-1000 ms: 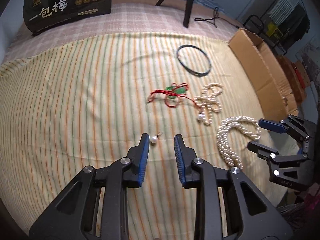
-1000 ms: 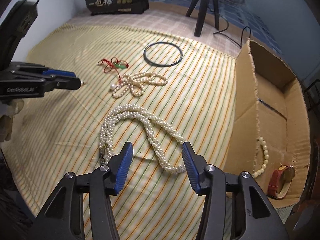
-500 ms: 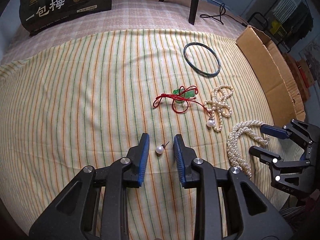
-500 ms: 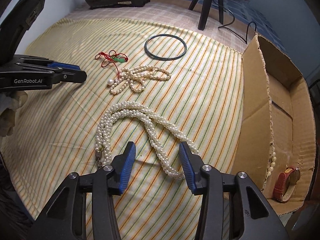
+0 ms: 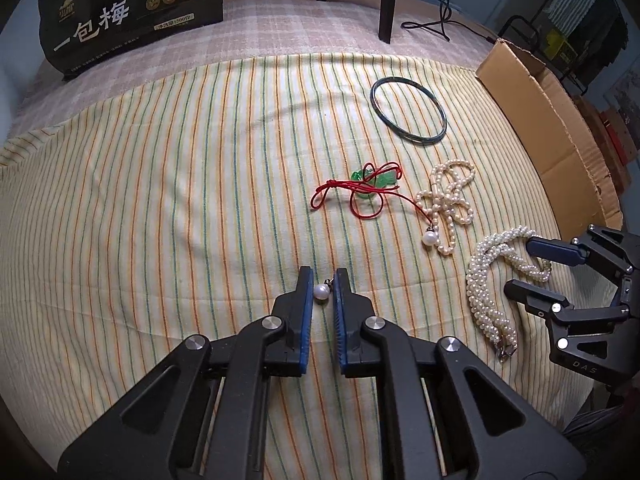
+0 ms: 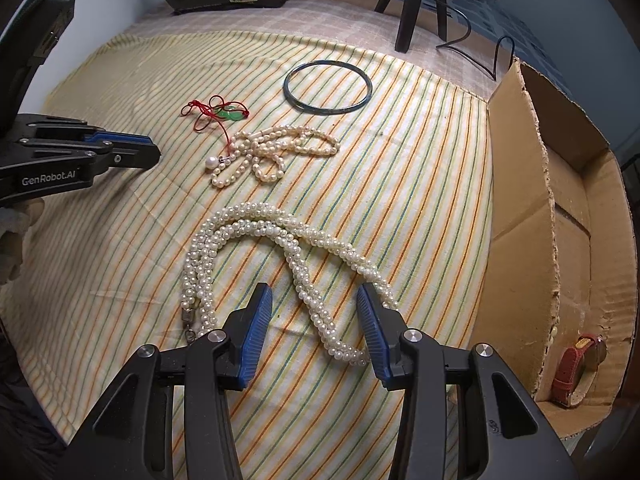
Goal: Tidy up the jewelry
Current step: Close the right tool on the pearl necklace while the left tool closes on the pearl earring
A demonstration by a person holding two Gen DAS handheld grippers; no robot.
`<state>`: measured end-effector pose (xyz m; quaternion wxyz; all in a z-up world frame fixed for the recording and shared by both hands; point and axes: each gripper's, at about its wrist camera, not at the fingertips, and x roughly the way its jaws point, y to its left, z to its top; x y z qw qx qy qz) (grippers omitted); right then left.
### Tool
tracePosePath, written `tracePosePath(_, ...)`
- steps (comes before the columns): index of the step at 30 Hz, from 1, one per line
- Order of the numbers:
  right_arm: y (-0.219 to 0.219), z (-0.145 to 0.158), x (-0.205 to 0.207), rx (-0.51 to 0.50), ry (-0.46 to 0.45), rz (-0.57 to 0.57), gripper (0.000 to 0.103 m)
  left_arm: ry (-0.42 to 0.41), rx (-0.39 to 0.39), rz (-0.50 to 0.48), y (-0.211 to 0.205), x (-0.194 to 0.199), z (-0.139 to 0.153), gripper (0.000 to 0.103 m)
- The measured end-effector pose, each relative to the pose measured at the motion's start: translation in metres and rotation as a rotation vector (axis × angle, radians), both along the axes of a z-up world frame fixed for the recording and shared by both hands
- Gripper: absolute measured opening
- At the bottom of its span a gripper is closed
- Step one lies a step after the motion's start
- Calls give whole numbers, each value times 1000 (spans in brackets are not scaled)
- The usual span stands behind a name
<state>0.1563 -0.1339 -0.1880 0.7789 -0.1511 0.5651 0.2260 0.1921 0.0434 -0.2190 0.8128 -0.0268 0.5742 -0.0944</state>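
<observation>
A small pearl earring (image 5: 321, 292) sits between the blue pads of my left gripper (image 5: 321, 276), whose jaws are closing and pinch it at the tips on the striped cloth (image 5: 160, 200). My right gripper (image 6: 312, 296) stands open, pointing down over a thick twisted pearl necklace (image 6: 248, 224); one strand runs between its fingers and the pads do not press it. A thin pearl strand (image 6: 280, 140), a red cord with a green pendant (image 6: 230, 114) and a dark bangle (image 6: 285, 89) lie farther back.
An open cardboard box (image 6: 516, 200) stands along the cloth's right edge with a red-strapped watch (image 6: 572, 368) inside. A black printed bag (image 5: 132, 12) and tripod legs (image 5: 386, 0) stand at the back. The left gripper (image 6: 154, 152) reaches in from the left.
The left jaws have narrowed around the pearl earring, which now lies between the pads instead of just ahead of them. The right jaws have narrowed slightly over the twisted necklace.
</observation>
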Motion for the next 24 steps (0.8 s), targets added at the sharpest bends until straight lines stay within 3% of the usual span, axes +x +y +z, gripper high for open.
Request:
tracePosePath(4, 2, -2, 2, -3, -2, 3, 36, -10, 7, 1, -1, -1, 1, 8)
tracePosePath(6, 5, -1, 3, -4, -4, 6, 26, -12, 6, 3, -1, -2, 2, 8)
tracePosePath(8, 7, -2, 3, -7, -6, 9, 8, -16, 5, 7, 0, -5, 4, 8)
tracePosePath(14, 9, 3, 1, -17, -33, 5, 6, -42, -26, 22, 4, -10, 18, 7)
tracePosePath(24, -8, 52, -5, 43, -170, -66, 6, -109, -108, 59, 13, -18, 56, 7)
